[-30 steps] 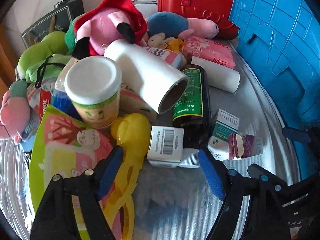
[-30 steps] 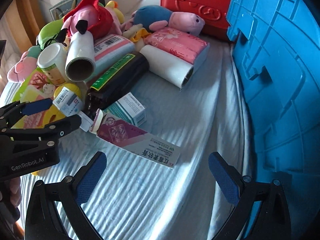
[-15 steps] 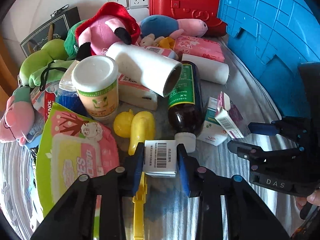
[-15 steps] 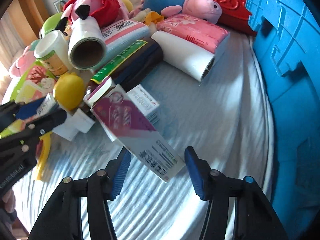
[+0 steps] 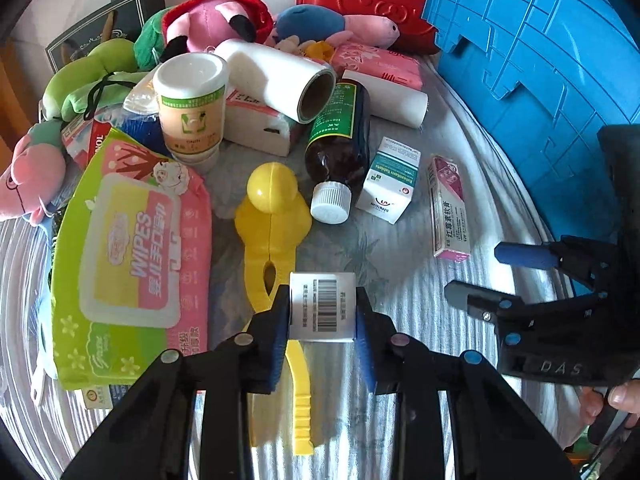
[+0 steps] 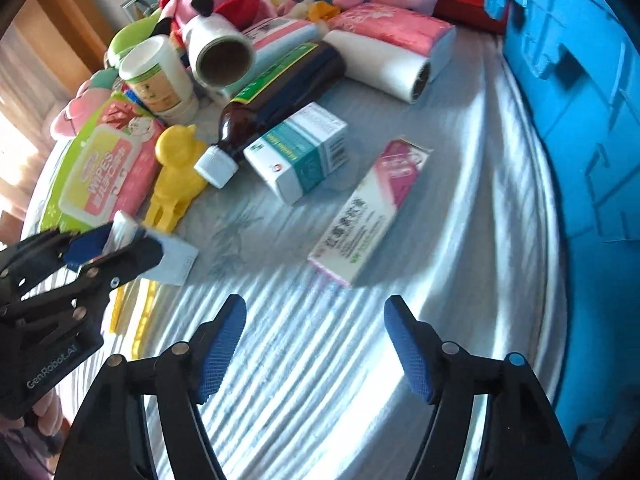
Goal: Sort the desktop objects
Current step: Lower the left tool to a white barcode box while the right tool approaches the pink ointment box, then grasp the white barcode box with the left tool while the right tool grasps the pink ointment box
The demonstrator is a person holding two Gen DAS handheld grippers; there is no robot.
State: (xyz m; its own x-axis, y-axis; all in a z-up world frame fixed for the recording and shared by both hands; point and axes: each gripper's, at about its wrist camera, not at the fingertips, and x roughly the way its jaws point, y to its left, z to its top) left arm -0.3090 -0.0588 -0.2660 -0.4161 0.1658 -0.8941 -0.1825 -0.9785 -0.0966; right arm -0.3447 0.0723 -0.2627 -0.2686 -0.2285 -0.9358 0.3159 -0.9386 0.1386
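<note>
My left gripper is shut on a small white barcode box, its blue pads pressing on both sides, held just above the striped bedsheet. The right wrist view shows that gripper at the left with the box sticking out of it. My right gripper points down at the sheet and its jaws are opening, with nothing between them. A long pink-and-white medicine box lies flat just beyond its fingertips. From the left wrist view, the right gripper sits right of that box.
A teal-and-white box, a brown bottle, a yellow duck clamp, a wipes pack, a cup, white rolls and plush toys crowd the back left. A blue crate walls the right.
My left gripper closed on the white barcode box and drew it back from the pile. My right gripper closed around the pink box, which tipped up, then widened; the box now lies flat.
</note>
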